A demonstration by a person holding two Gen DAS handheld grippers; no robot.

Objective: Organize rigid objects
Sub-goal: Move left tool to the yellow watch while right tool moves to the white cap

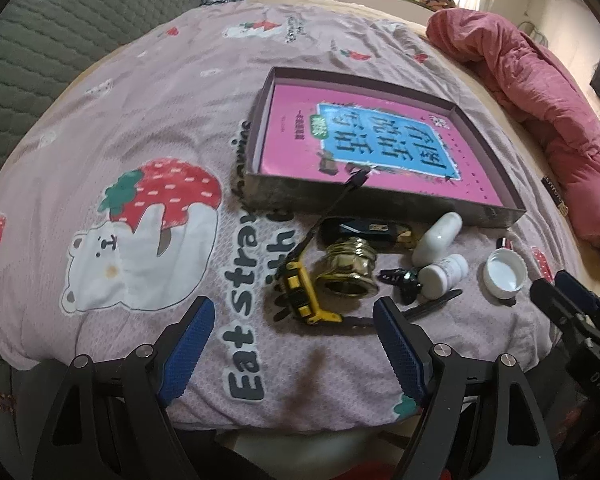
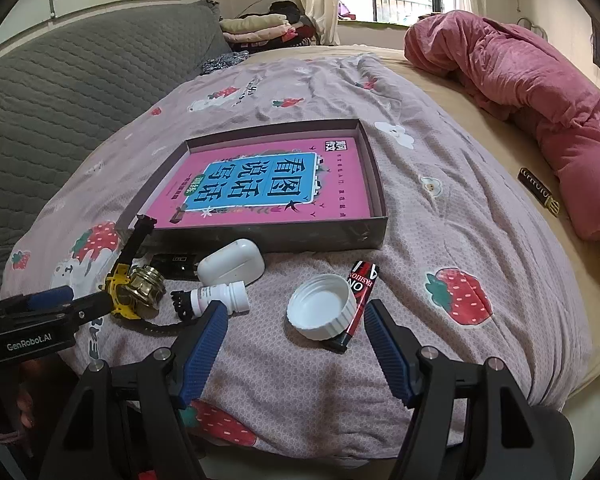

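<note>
A shallow grey box (image 1: 380, 196) (image 2: 280, 240) holding a pink book lies on the bedspread. In front of it is a cluster: a yellow toy crane (image 1: 304, 292) (image 2: 122, 292), a brass fitting (image 1: 350, 268) (image 2: 146, 282), a white earbud case (image 1: 438, 236) (image 2: 232, 266), a small white bottle (image 1: 444, 274) (image 2: 220, 296), a white cap (image 1: 504, 274) (image 2: 322, 312) and a red-black tube (image 2: 360, 300). My left gripper (image 1: 294, 308) is open just short of the crane. My right gripper (image 2: 297, 312) is open, framing the cap, and holds nothing.
A black hair clip (image 1: 400, 280) and a flat black case (image 1: 364, 228) lie among the cluster. A rolled red blanket (image 2: 540, 100) runs along the right side. A grey quilted headboard (image 2: 60, 92) rises on the left. The bed's near edge is under both grippers.
</note>
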